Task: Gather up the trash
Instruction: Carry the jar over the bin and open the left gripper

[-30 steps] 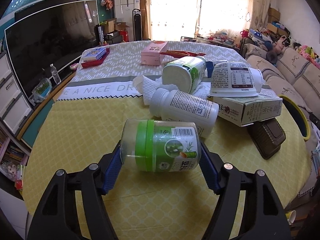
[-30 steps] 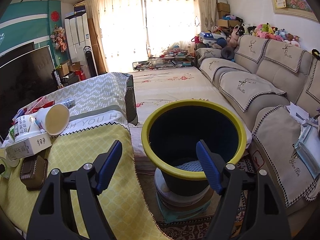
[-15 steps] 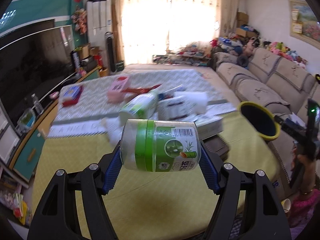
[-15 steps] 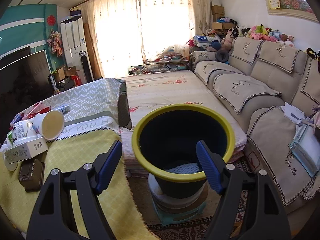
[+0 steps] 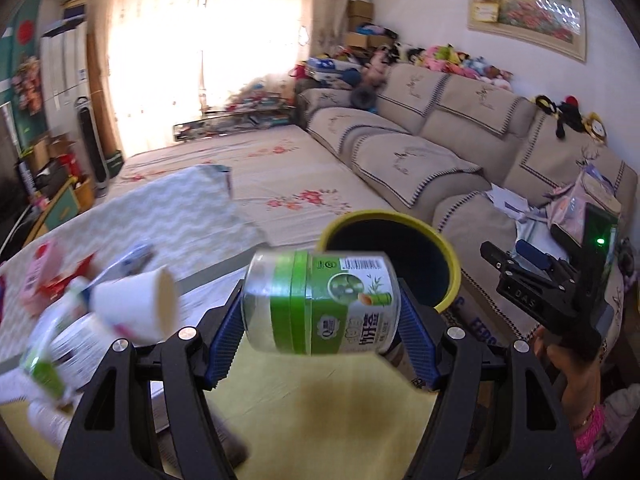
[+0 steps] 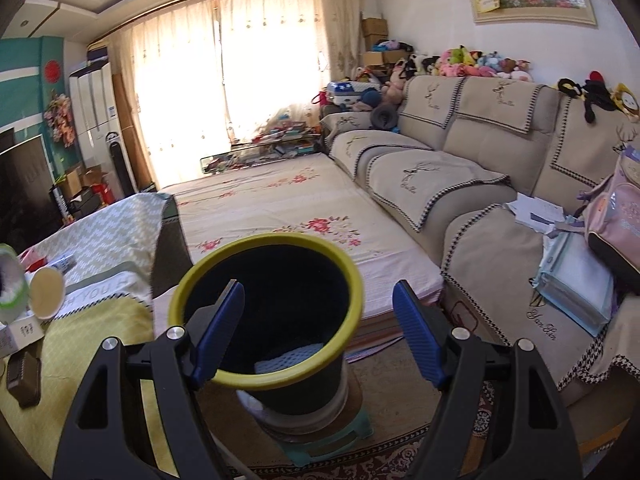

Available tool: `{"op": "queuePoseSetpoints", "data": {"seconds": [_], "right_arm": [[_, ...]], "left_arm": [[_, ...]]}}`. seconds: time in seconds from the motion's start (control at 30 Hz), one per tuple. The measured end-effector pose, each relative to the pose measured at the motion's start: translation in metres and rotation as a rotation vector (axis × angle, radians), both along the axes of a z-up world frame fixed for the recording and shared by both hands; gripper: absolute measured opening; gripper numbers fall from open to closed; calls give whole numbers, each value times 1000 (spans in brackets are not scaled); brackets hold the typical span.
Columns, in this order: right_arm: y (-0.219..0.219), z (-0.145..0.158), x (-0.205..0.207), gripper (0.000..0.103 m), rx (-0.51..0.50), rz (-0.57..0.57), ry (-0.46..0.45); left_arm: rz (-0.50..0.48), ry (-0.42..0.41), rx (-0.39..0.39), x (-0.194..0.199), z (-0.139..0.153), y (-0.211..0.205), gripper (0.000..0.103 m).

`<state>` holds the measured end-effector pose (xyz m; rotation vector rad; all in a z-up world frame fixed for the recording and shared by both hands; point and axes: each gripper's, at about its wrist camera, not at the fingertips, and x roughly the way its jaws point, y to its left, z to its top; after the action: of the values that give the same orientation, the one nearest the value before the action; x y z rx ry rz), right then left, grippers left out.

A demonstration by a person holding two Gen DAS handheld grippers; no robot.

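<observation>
A clear jar with a green label (image 5: pixel 320 304) lies sideways between the blue pads of my left gripper (image 5: pixel 320 310), which is shut on it and holds it in the air above the table's right edge. Just beyond the jar stands the dark trash bin with a yellow rim (image 5: pixel 448 248). In the right wrist view the bin (image 6: pixel 256 244) is directly ahead and below, with something pale blue at its bottom. My right gripper (image 6: pixel 318 296) is open and empty in front of it. The right gripper (image 5: pixel 548 280) also shows at the far right of the left wrist view, in a person's hand.
The yellow-clothed table (image 6: pixel 100 340) carries a paper cup (image 5: pixel 136 308), bottles, a carton (image 6: pixel 20 330) and a brown box (image 6: pixel 24 376). The bin rests on a green stool (image 6: pixel 320 440). A beige sofa (image 6: pixel 480 184) with papers and a bag runs along the right.
My left gripper has lifted the jar off the table and swung it right, toward the bin. The right gripper has shifted a little, so the bin now sits further left in its view.
</observation>
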<state>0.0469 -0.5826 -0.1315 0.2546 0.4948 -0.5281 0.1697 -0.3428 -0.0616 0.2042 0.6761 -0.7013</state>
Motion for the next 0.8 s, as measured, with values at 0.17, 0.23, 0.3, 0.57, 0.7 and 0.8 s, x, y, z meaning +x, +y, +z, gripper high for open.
{"op": "queuePoseSetpoints", "data": {"seconds": [0.17,0.23,0.3,0.57,0.7,0.8], "right_arm": [[-30,-2,3,73,25,-25,2],[-41,-4,9,73,37,-25,9],[-49,-8,17,73,47,-25,24],[-69,-10,41,73,32,-20,62],[-76,-6,46,73,18,-40,63],[-76,-8,44,73,29,-47,63]], "left_arm": [[-63,42,27,32,-23,-74,70],[-75,61,39,45,-32,-100,70],[-81,76,51,60,-45,-117,70],[-106,140,101,89,-79,-168,75],[-85,133,87,94,-78,-167,85],[-58,121,57,90,-61,-147,86]]}}
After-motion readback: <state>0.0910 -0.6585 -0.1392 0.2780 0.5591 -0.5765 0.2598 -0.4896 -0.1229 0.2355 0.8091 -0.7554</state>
